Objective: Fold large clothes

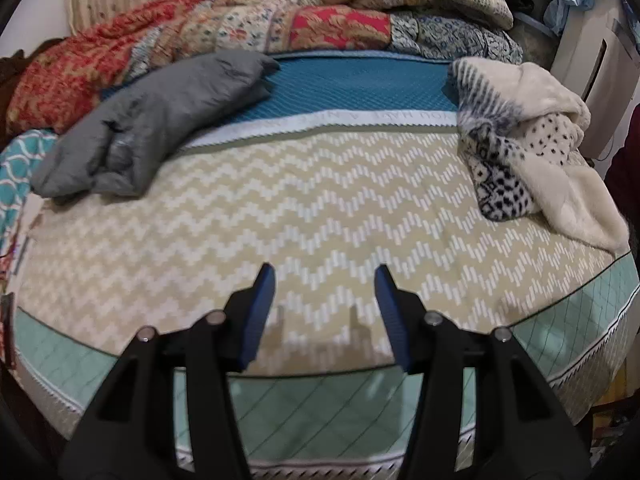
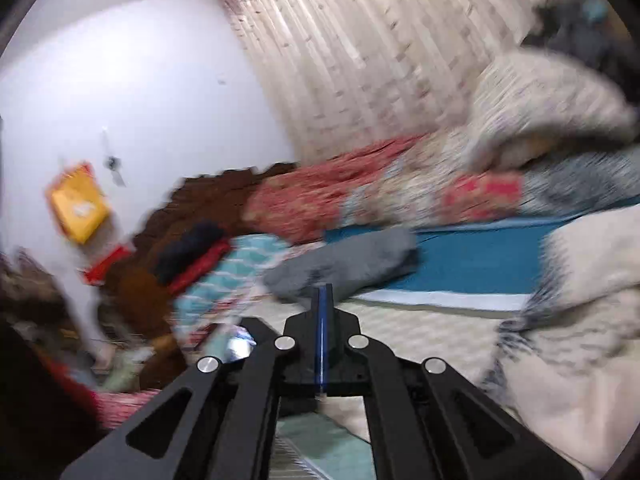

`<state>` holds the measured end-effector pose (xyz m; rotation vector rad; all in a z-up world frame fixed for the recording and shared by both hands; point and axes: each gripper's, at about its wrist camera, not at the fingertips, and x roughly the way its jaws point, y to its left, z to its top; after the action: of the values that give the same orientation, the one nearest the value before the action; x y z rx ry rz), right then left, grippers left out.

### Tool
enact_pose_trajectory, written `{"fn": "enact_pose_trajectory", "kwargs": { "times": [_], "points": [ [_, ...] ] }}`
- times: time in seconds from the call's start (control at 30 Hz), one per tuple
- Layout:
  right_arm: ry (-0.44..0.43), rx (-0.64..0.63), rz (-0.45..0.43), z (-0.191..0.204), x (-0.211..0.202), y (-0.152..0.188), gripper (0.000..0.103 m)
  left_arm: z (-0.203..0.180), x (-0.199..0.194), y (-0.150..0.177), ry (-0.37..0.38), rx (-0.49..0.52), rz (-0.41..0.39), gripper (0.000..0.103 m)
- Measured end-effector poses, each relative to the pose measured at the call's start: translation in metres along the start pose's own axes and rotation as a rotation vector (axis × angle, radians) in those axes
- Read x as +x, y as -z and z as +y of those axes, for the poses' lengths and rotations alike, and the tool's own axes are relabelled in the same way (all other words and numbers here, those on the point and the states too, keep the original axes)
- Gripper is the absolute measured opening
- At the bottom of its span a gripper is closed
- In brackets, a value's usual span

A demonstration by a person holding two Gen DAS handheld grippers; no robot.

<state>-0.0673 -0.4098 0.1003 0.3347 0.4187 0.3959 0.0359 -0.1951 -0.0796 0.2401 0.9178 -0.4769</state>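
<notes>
Hovering over the bed (image 1: 320, 208), we keep the left gripper (image 1: 325, 280) spread and empty, the right gripper (image 2: 322, 300) pressed together on nothing. Both garments lie far off: grey garment (image 1: 160, 120), fleece garment (image 1: 532, 148). Grabbing bedding instead is our risk.

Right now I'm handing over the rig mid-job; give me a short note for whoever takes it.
Left gripper: open, empty, over the zigzag bedspread.
Right gripper: fingers together, nothing visibly between them; view blurred.
Grey garment: bundled at the bed's far left.
Cream fleece: crumpled at the right.
Done: grey one looks folded, though I can't be sure.
Left: spread and fold the fleece.
</notes>
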Motion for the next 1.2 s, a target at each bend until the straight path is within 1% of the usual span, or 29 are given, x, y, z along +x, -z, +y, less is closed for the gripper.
{"fn": "enact_pose_trajectory", "kwargs": {
  "times": [0.03,0.07,0.1,0.13,0.17,0.2,0.23,0.27,0.3,0.33,0.4,0.47,0.5,0.53,0.57,0.6,0.63,0.67,0.7,0.73,0.8,0.83,0.9,0.97,1.0,1.07,1.13,1.17,1.2],
  "points": [
    [0.086,-0.021,0.017,0.001,0.0,0.007,0.027,0.003,-0.006,0.005,-0.006,0.007,-0.005,0.05],
    [0.187,-0.033,0.051,-0.003,0.003,0.015,0.034,0.004,-0.01,0.009,-0.007,0.01,-0.003,0.05],
    [0.253,-0.03,0.082,-0.009,0.007,0.021,0.042,0.006,-0.013,0.014,-0.004,0.009,0.003,0.05],
    [0.342,-0.024,0.124,-0.02,0.014,0.031,0.066,0.008,-0.016,0.021,0.004,0.007,0.014,0.051],
    [0.424,-0.018,0.148,-0.033,0.02,0.04,0.088,0.009,-0.018,0.027,0.009,0.009,0.024,0.054],
    [0.485,-0.015,0.151,-0.041,0.023,0.046,0.095,0.009,-0.02,0.032,0.011,0.015,0.034,0.055],
    [0.57,-0.018,0.149,-0.054,0.031,0.052,0.101,0.01,-0.02,0.037,0.011,0.023,0.039,0.057],
    [0.635,-0.022,0.163,-0.067,0.042,0.057,0.102,0.012,-0.022,0.042,0.01,0.029,0.041,0.059],
    [0.677,-0.041,0.204,-0.078,0.058,0.061,0.103,0.013,-0.023,0.046,0.007,0.033,0.044,0.06],
    [0.704,-0.06,0.248,-0.085,0.08,0.065,0.103,0.015,-0.024,0.051,0.002,0.039,0.051,0.061],
    [0.753,-0.081,0.362,-0.112,0.12,0.073,0.103,0.021,-0.024,0.054,-0.016,0.041,0.061,0.061],
    [0.784,-0.028,0.443,-0.142,0.155,0.081,0.103,0.03,-0.028,0.054,-0.03,0.025,0.064,0.061],
    [0.817,-0.008,0.492,-0.16,0.172,0.086,0.103,0.036,-0.031,0.054,-0.033,0.006,0.06,0.061],
    [0.855,0.007,0.548,-0.175,0.184,0.095,0.098,0.04,-0.034,0.053,-0.037,-0.003,0.057,0.061],
    [0.874,0.076,0.607,-0.192,0.192,0.104,0.079,0.043,-0.037,0.052,-0.043,-0.007,0.052,0.061],
    [0.826,0.199,0.588,-0.203,0.187,0.106,0.07,0.047,-0.039,0.052,-0.051,-0.009,0.047,0.061],
    [0.807,0.253,0.551,-0.201,0.18,0.102,0.044,0.051,-0.041,0.052,-0.061,-0.01,0.04,0.061],
    [0.763,0.287,0.528,-0.194,0.174,0.095,0.041,0.054,-0.042,0.051,-0.068,-0.01,0.035,0.061],
    [0.7,0.28,0.509,-0.18,0.167,0.085,0.041,0.057,-0.042,0.051,-0.074,-0.01,0.031,0.061],
    [0.658,0.253,0.493,-0.165,0.162,0.076,0.04,0.058,-0.042,0.051,-0.076,-0.011,0.029,0.061],
    [0.544,0.156,0.439,-0.113,0.141,0.047,0.04,0.059,-0.04,0.05,-0.077,-0.02,0.026,0.061],
    [0.502,0.135,0.417,-0.094,0.132,0.037,0.04,0.06,-0.04,0.05,-0.071,-0.028,0.023,0.061],
    [0.374,0.114,0.361,-0.048,0.107,0.013,0.04,0.058,-0.045,0.05,-0.054,-0.038,0.004,0.061],
    [0.229,0.081,0.276,0.004,0.072,-0.014,0.04,0.055,-0.049,0.051,-0.045,-0.038,-0.008,0.061],
    [0.143,0.062,0.214,0.033,0.047,-0.027,0.04,0.053,-0.051,0.052,-0.039,-0.032,-0.013,0.061],
    [0.015,0.053,0.121,0.065,0.013,-0.046,0.04,0.049,-0.055,0.054,-0.032,-0.018,-0.022,0.061],
    [-0.057,0.059,0.037,0.078,-0.02,-0.052,0.041,0.044,-0.06,0.055,-0.026,0.003,-0.033,0.061],
    [-0.058,0.085,0.006,0.075,-0.036,-0.05,0.042,0.041,-0.063,0.056,-0.026,0.018,-0.041,0.061],
    [-0.028,0.124,-0.006,0.063,-0.046,-0.045,0.042,0.039,-0.065,0.057,-0.028,0.031,-0.046,0.061]
  ]
}}
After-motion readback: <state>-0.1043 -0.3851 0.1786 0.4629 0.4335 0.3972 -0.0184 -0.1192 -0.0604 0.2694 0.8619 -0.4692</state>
